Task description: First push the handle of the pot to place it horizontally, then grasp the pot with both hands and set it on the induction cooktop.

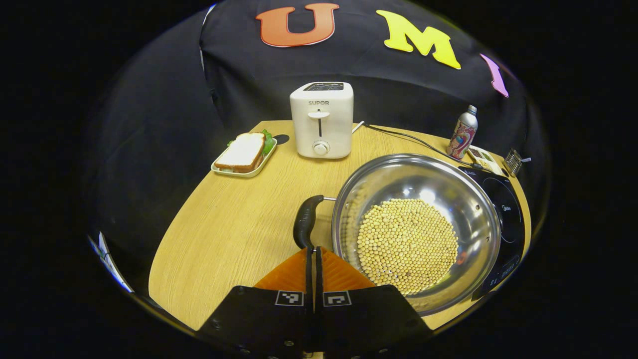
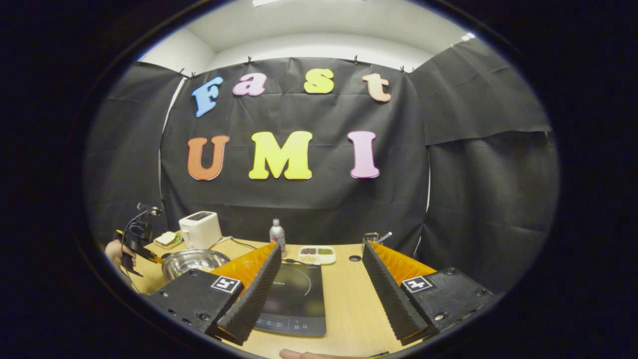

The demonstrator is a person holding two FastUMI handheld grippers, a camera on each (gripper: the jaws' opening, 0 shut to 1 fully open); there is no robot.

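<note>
Left gripper view: your left gripper [image 1: 314, 250] is sitting pressed closed, its tips just at the near end of the black curved handle [image 1: 306, 221] of the shiny steel pot of yellow beans [image 1: 416, 232]. That pot is overlapping the black induction cooktop [image 1: 506, 214] at the round wooden table's [image 1: 234, 234] edge; bare wood is lying open leftward.

Right gripper view: your right gripper [image 2: 319, 284] is hanging spread wide above the cooktop [image 2: 294, 294], gripping nothing, with the pot [image 2: 192, 262] sitting off to its left.

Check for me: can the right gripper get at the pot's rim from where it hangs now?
Probably yes. The right gripper is open above the induction cooktop, and the pot sits just beside the cooktop with its near rim uncovered. The left gripper is at the pot's far side, out of the way.
</note>
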